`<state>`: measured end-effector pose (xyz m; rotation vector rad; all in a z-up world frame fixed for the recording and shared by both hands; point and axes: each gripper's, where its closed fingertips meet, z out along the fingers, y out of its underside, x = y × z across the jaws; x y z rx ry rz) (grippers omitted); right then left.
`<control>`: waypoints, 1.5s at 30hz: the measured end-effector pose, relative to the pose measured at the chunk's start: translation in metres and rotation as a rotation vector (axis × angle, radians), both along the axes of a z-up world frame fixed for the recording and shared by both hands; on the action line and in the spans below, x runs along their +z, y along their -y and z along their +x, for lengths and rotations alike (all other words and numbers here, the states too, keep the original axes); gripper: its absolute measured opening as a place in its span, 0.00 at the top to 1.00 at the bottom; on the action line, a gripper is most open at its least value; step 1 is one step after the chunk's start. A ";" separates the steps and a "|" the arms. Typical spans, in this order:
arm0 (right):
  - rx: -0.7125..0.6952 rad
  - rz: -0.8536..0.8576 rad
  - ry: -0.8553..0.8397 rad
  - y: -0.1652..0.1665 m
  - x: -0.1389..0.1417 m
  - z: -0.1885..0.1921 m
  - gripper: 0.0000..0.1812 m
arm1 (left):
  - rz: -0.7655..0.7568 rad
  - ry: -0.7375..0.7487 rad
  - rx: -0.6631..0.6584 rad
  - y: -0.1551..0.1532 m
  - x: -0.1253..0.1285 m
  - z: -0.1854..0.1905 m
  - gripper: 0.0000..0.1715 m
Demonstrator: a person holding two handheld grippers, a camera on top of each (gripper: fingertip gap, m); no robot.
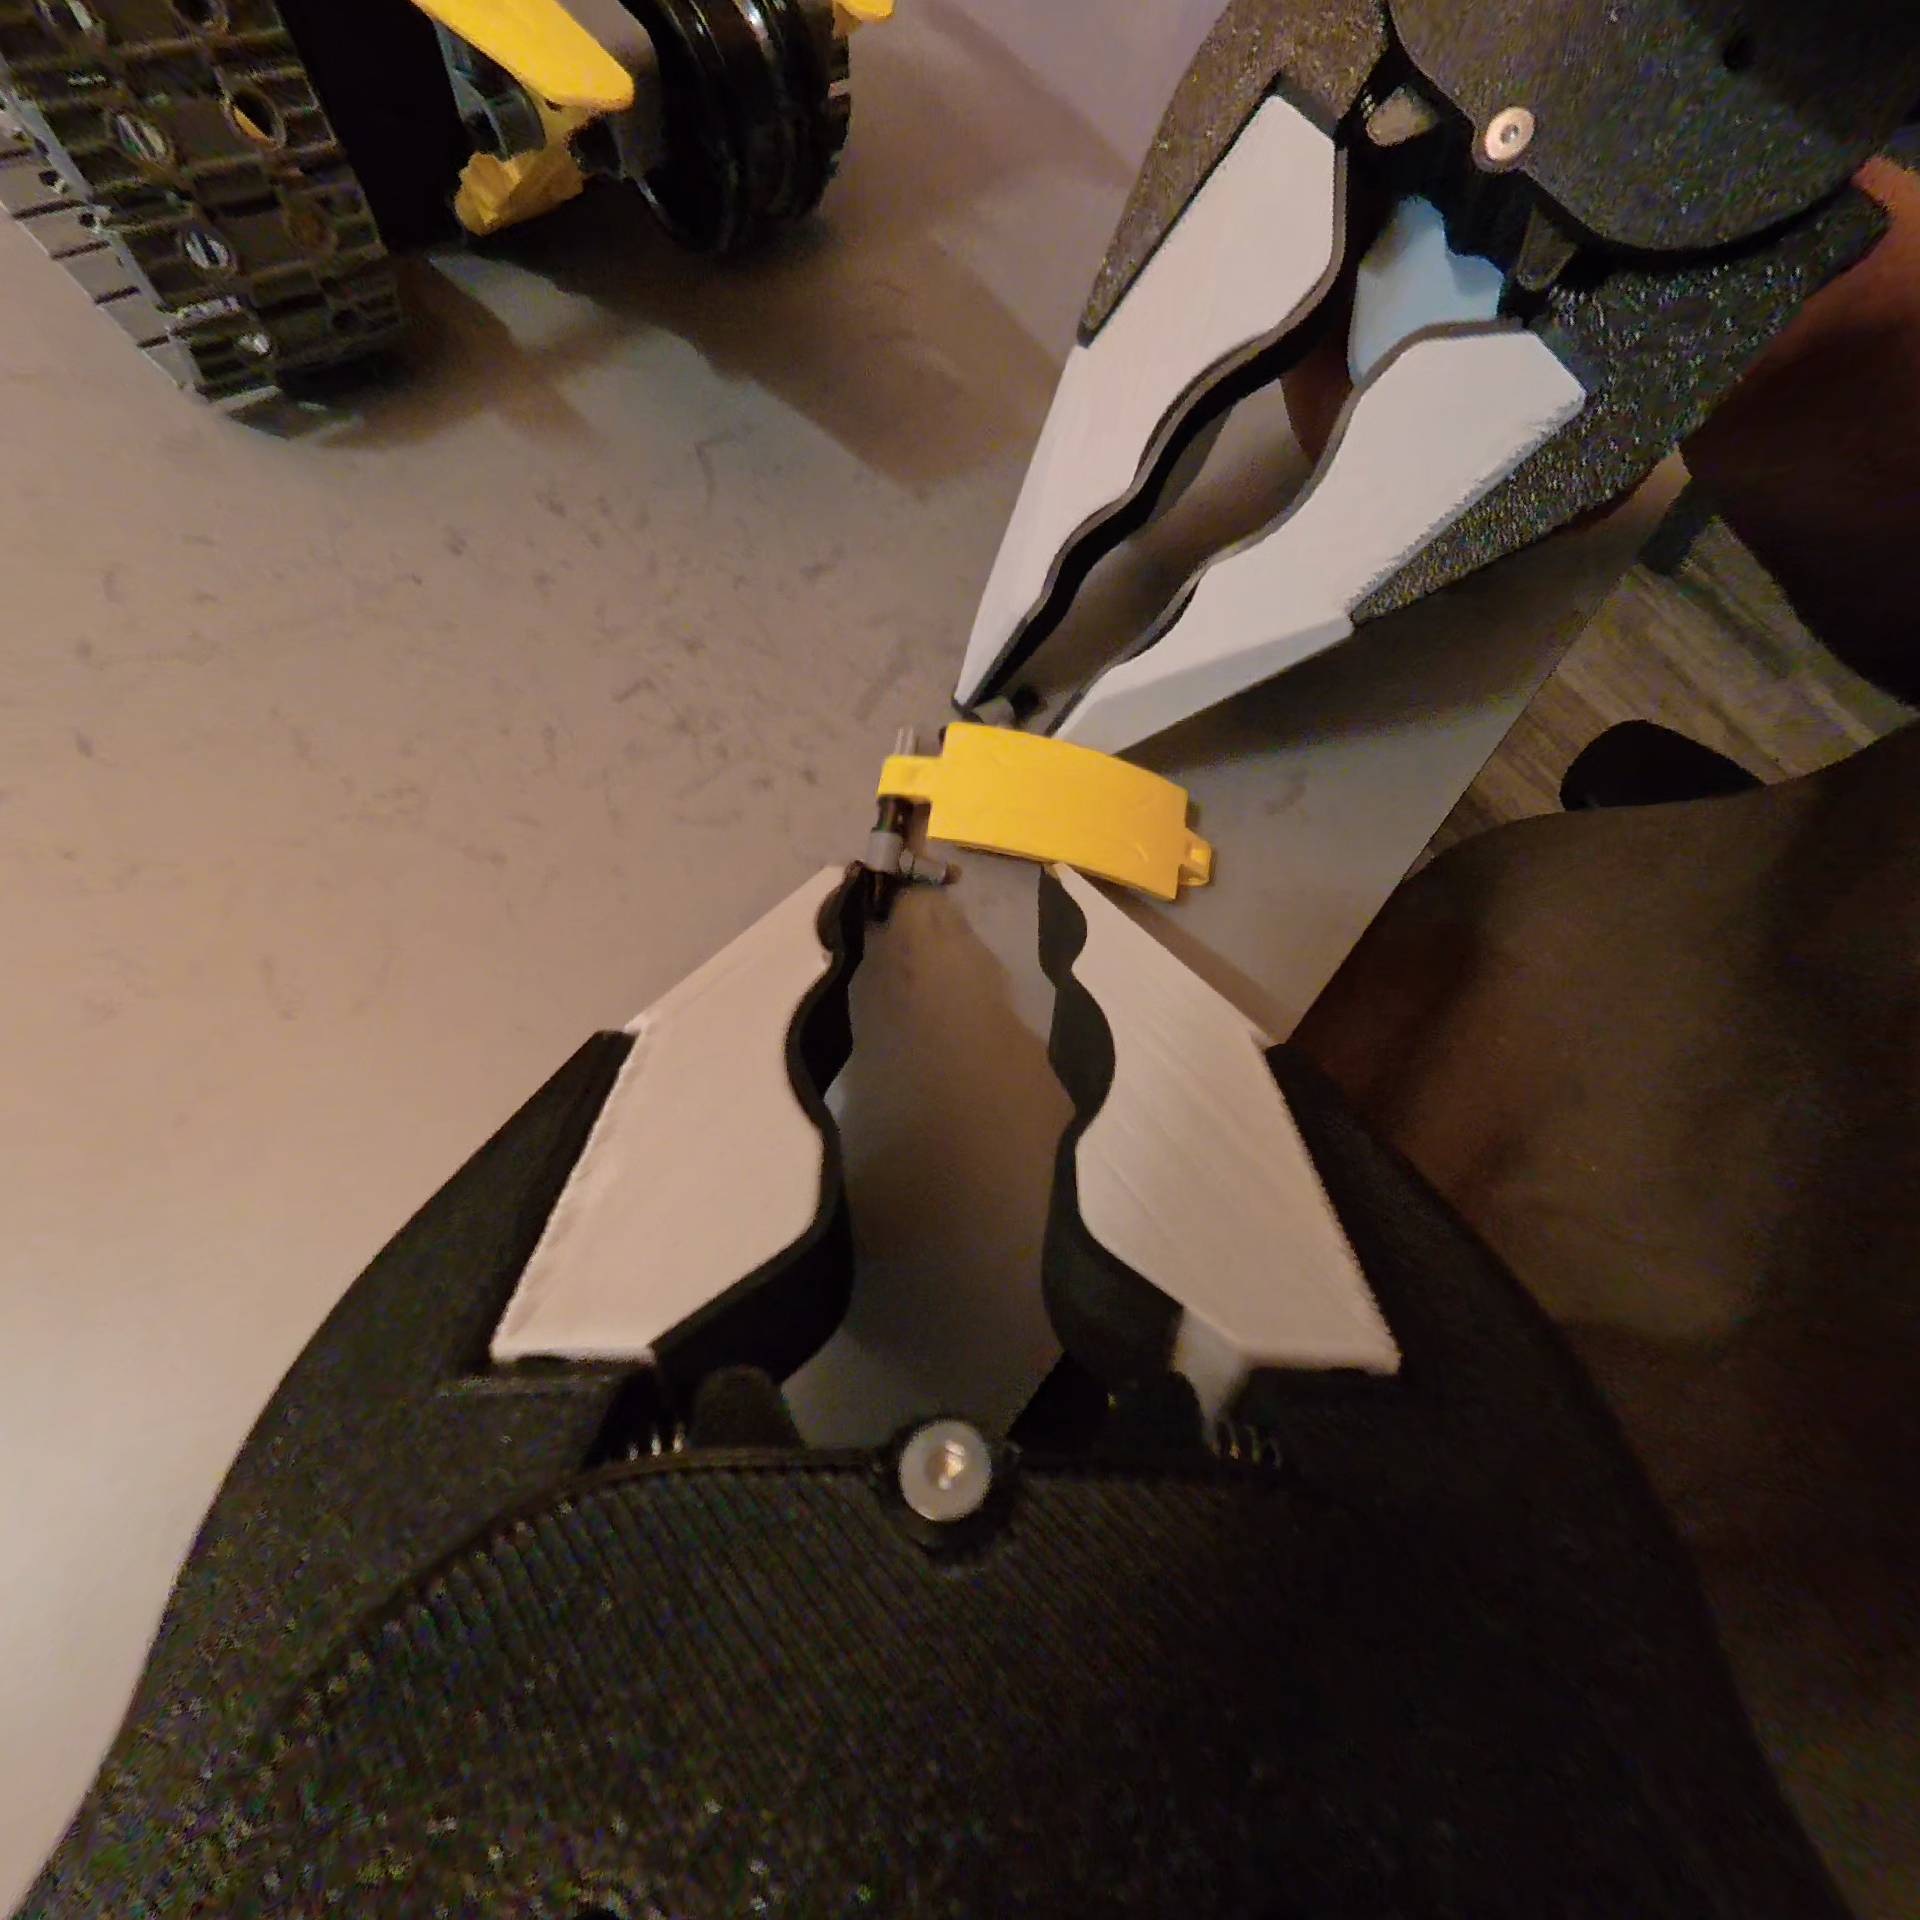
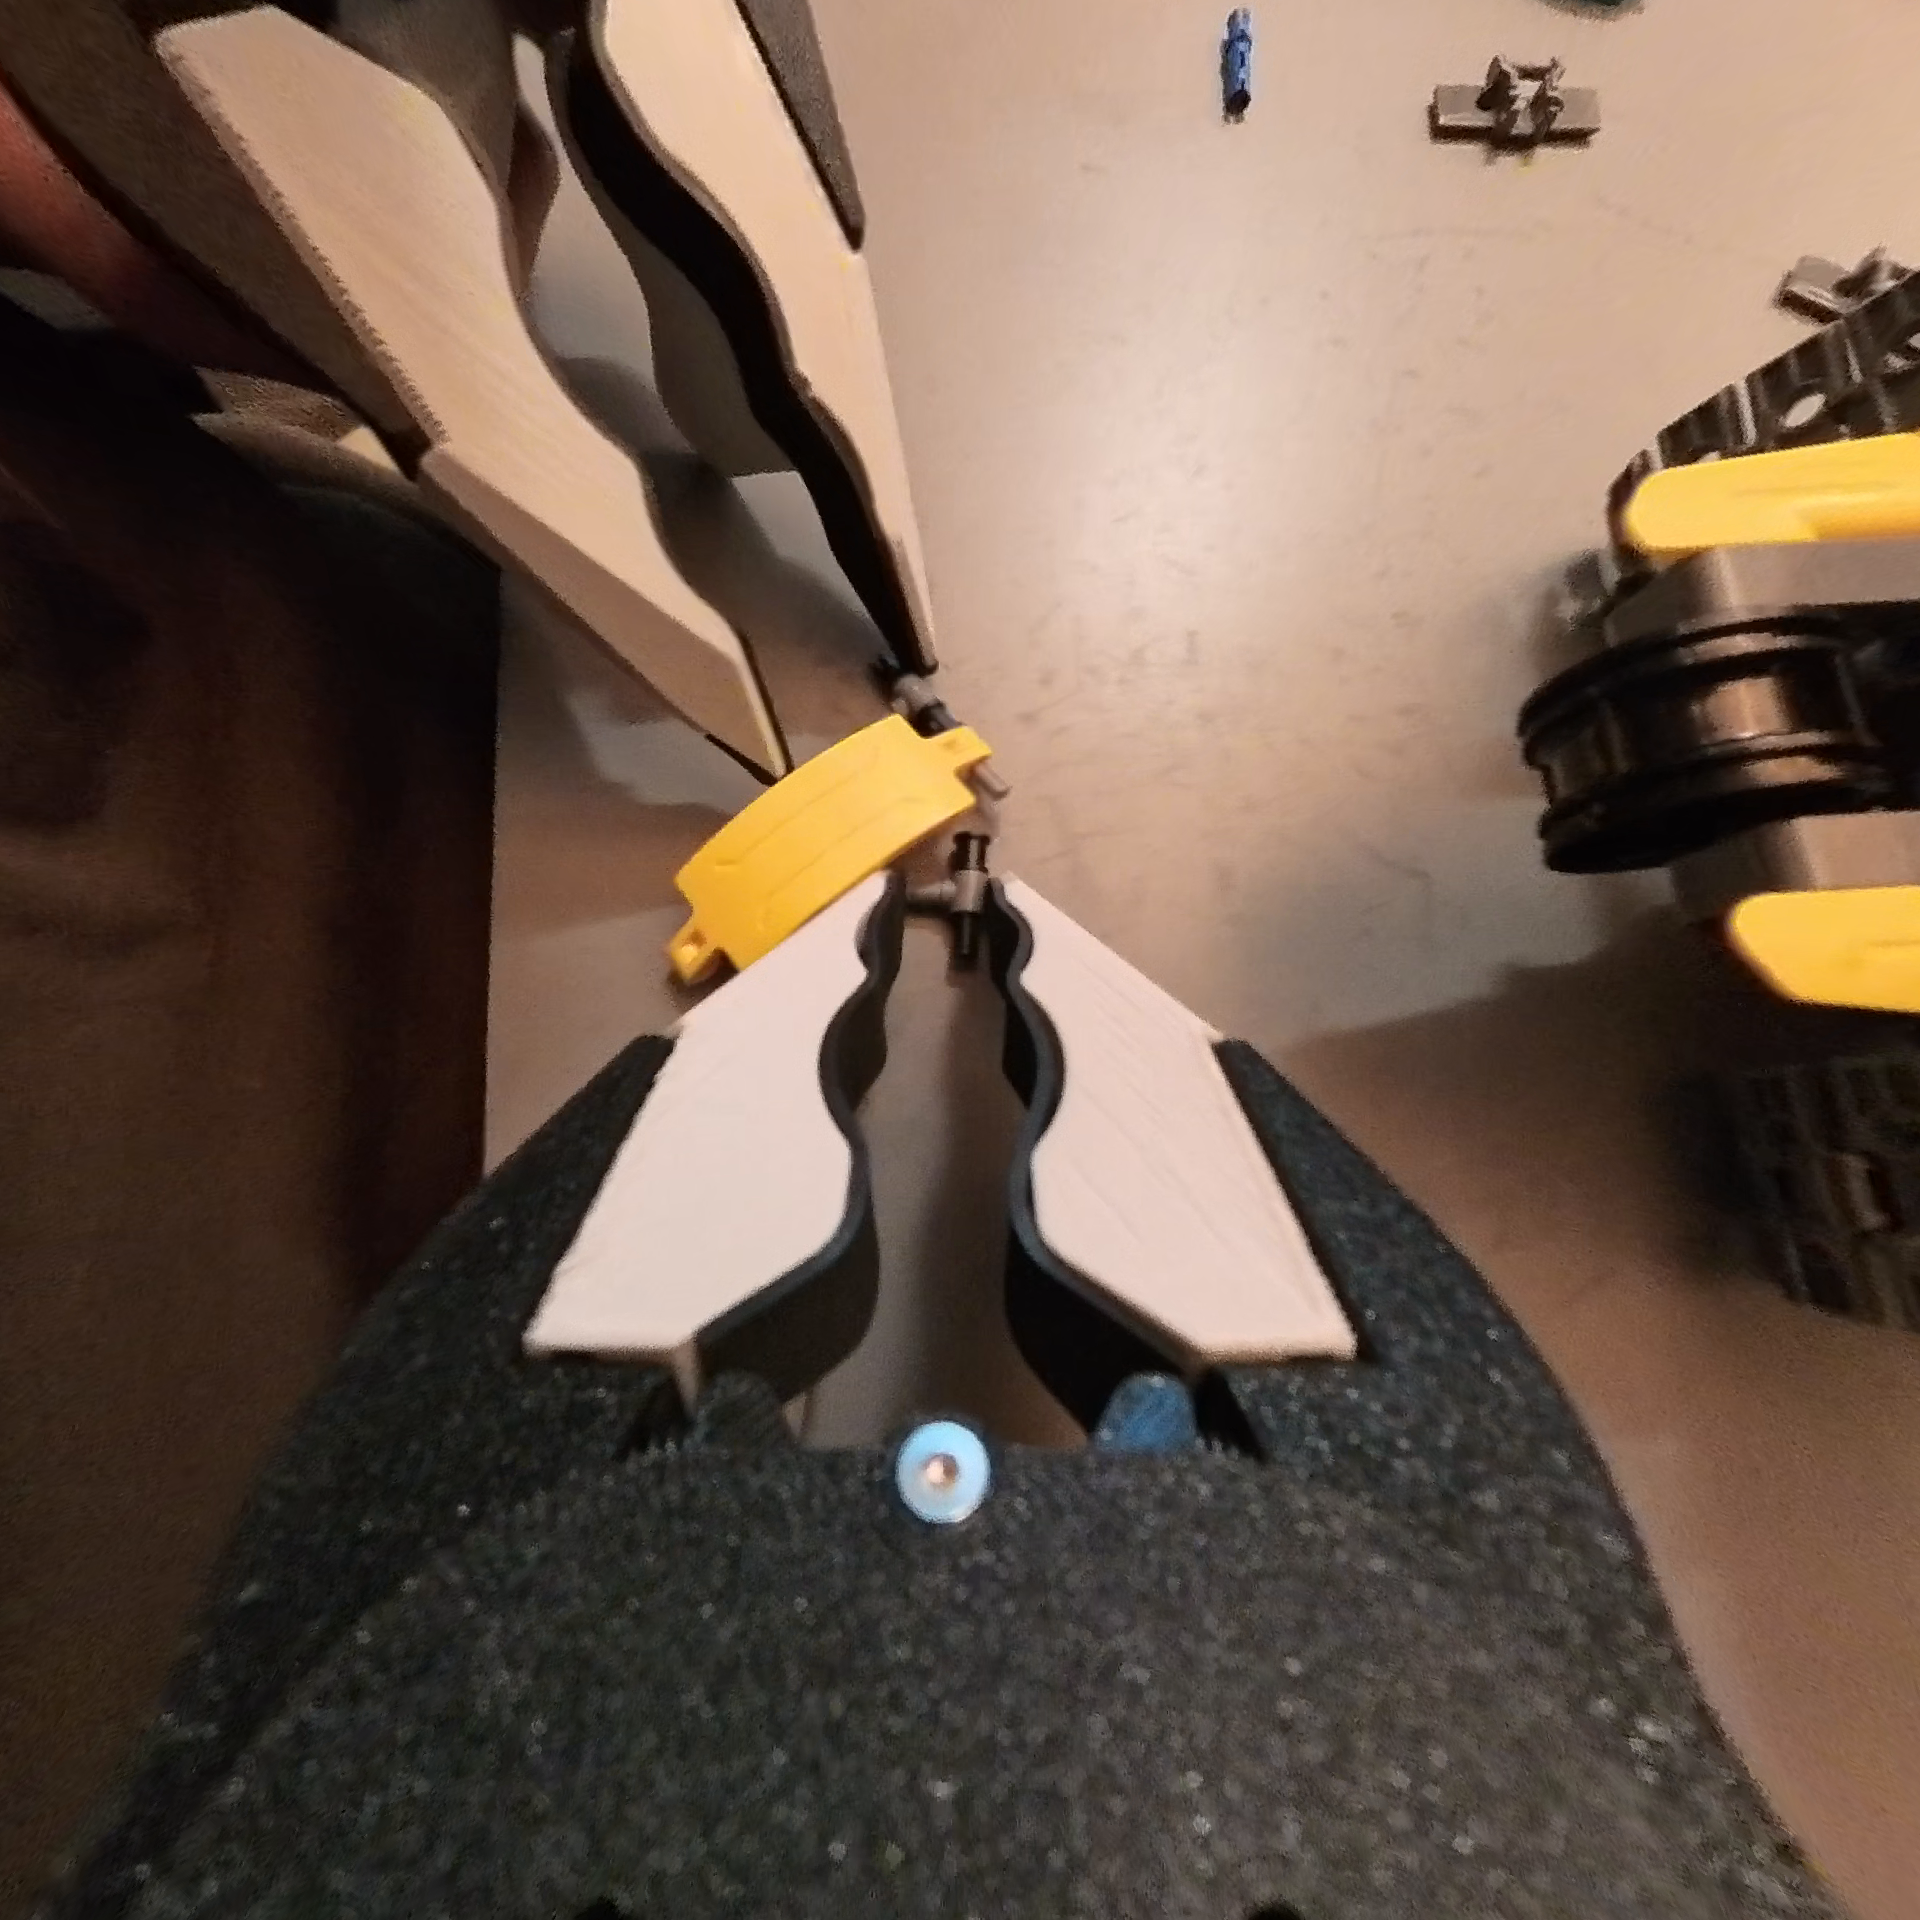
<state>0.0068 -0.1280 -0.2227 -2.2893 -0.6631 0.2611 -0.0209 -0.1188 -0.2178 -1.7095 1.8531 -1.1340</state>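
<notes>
A curved yellow panel (image 1: 1055, 805) is found between the two grippers, close to the near edge of the grey tabletop (image 1: 416, 675). The grippers are pointed at each other, tip against tip, so the panel is directly ahead of both and about equally near to both.

The long axis of the panel is laid across the fingers of the left gripper (image 1: 956, 888), not along them. These fingers are held apart, with bare tabletop visible in the gap, and the panel is seen crossing just beyond their tips. A small grey connector (image 1: 885, 850) at one end of the panel is touched by one fingertip. Whether the panel is really pressed between the fingers cannot be told.

The fingers of the right gripper (image 2: 945, 899) are brought nearly together. A small black pin (image 2: 966, 914) is seen between their tips, and it appears to be clamped there, just beside the same end of the panel.

Well apart from the grippers, a toy vehicle (image 1: 208, 177) with black tracks, a black wheel (image 1: 743, 114) and yellow parts is standing on the tabletop. Farther away, a blue peg (image 2: 1236, 57) and a dark grey part (image 2: 1512, 104) are lying loose.
</notes>
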 end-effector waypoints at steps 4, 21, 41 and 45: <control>-0.028 -0.006 0.014 0.005 0.000 -0.003 0.92 | -0.044 0.004 -0.009 0.000 0.002 0.001 0.81; 0.053 0.036 0.162 0.009 0.001 0.005 0.92 | -0.052 0.008 0.000 0.005 0.007 -0.002 0.74; 0.201 -0.010 0.146 0.005 0.000 0.003 0.92 | -0.093 -0.008 0.014 0.003 0.004 0.003 0.73; 0.207 -0.023 0.149 0.004 0.000 0.003 0.92 | -0.093 -0.005 0.013 0.003 0.004 0.003 0.73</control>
